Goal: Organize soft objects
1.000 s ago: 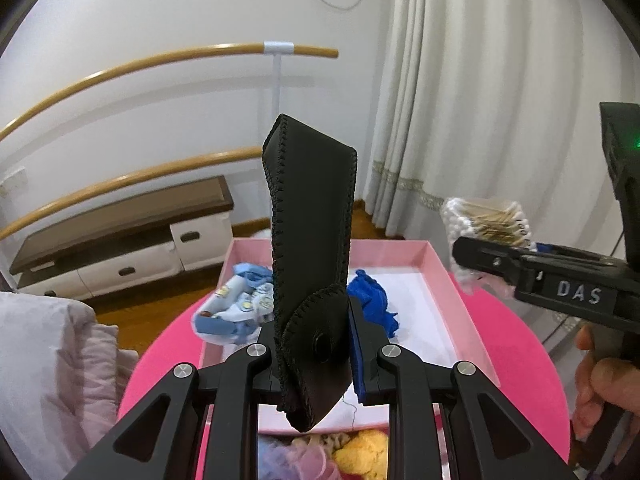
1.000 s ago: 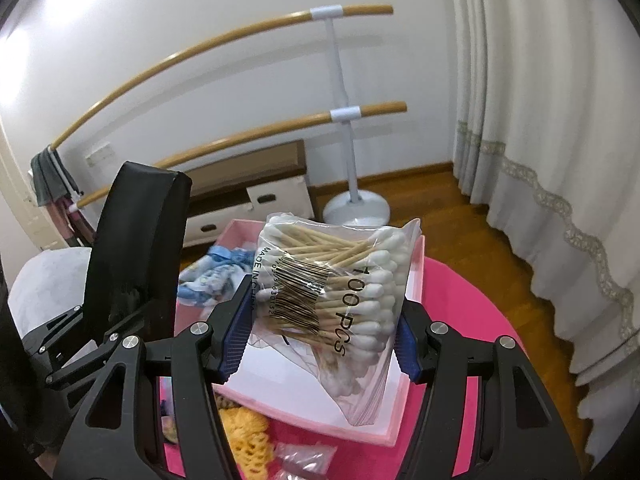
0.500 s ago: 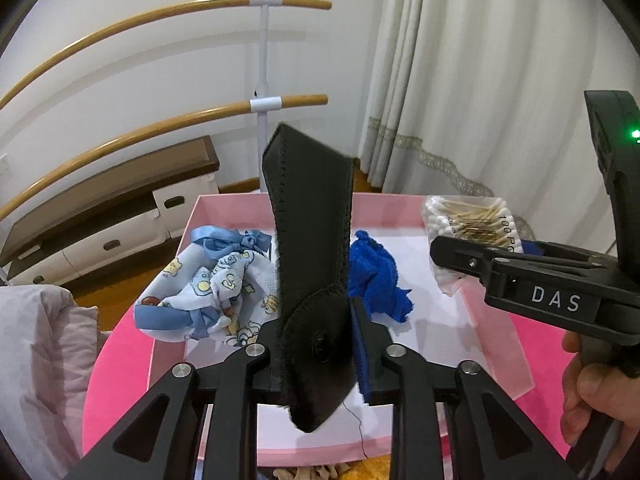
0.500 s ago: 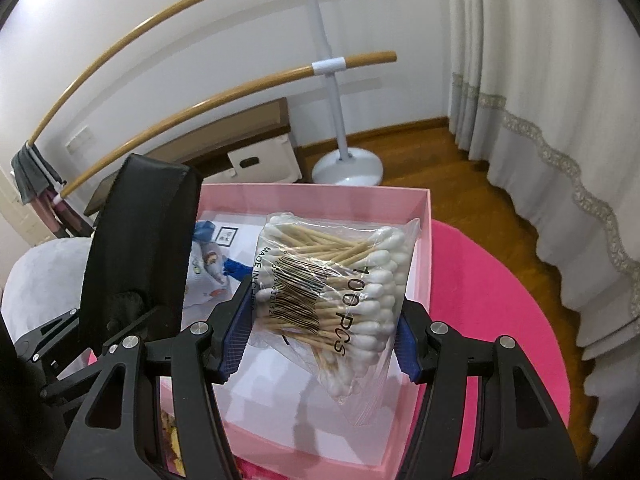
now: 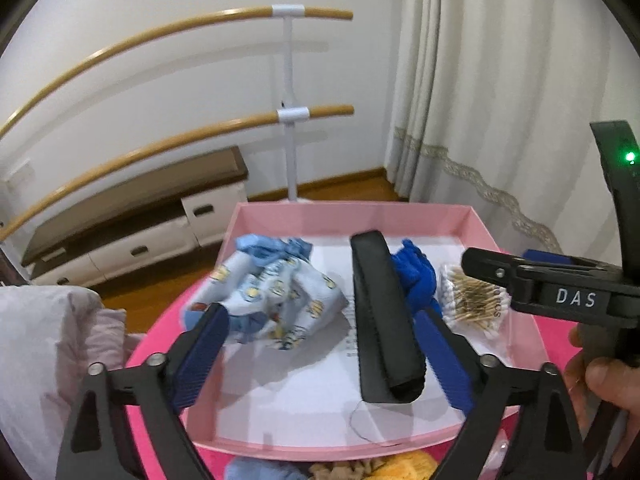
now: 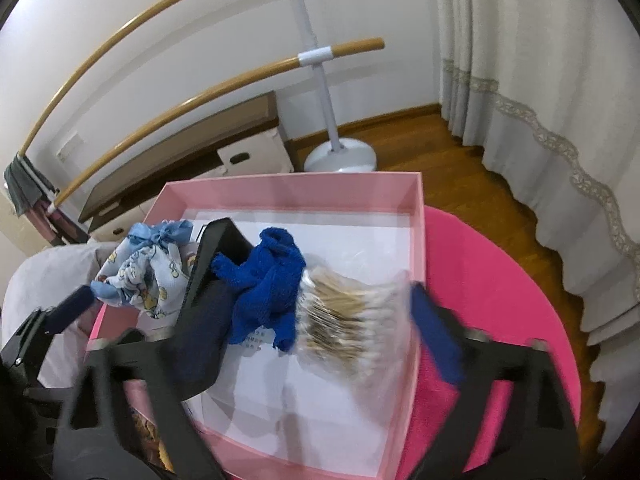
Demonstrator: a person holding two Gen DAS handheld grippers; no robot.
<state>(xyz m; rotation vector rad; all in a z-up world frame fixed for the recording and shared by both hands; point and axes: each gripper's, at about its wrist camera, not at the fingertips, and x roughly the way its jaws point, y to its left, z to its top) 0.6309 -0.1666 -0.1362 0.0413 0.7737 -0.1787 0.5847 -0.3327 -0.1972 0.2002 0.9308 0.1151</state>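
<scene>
A pink box [image 5: 360, 216] [image 6: 416, 240] on a round pink table holds a patterned white-and-blue cloth [image 5: 276, 296] [image 6: 152, 276], a black leather case [image 5: 384, 328] [image 6: 212, 256], a blue knit cloth [image 5: 416, 276] [image 6: 272, 280] and a bag of cotton swabs [image 5: 472, 300] [image 6: 348, 316]. My left gripper [image 5: 324, 356] is open above the box, with the case lying free between its fingers. My right gripper [image 6: 312, 344] is open around the swab bag, which lies in the box.
More soft items, yellow and light blue [image 5: 404, 468], lie on the pink table [image 6: 500, 280] in front of the box. A pale pink cushion [image 5: 44, 344] is at the left. A barre stand [image 6: 340, 156], a low cabinet and curtains stand behind.
Both grippers have opened. The black case dropped flat into the box from my left gripper, and the swab bag dropped into the box from my right gripper. Both cameras tilted down.
</scene>
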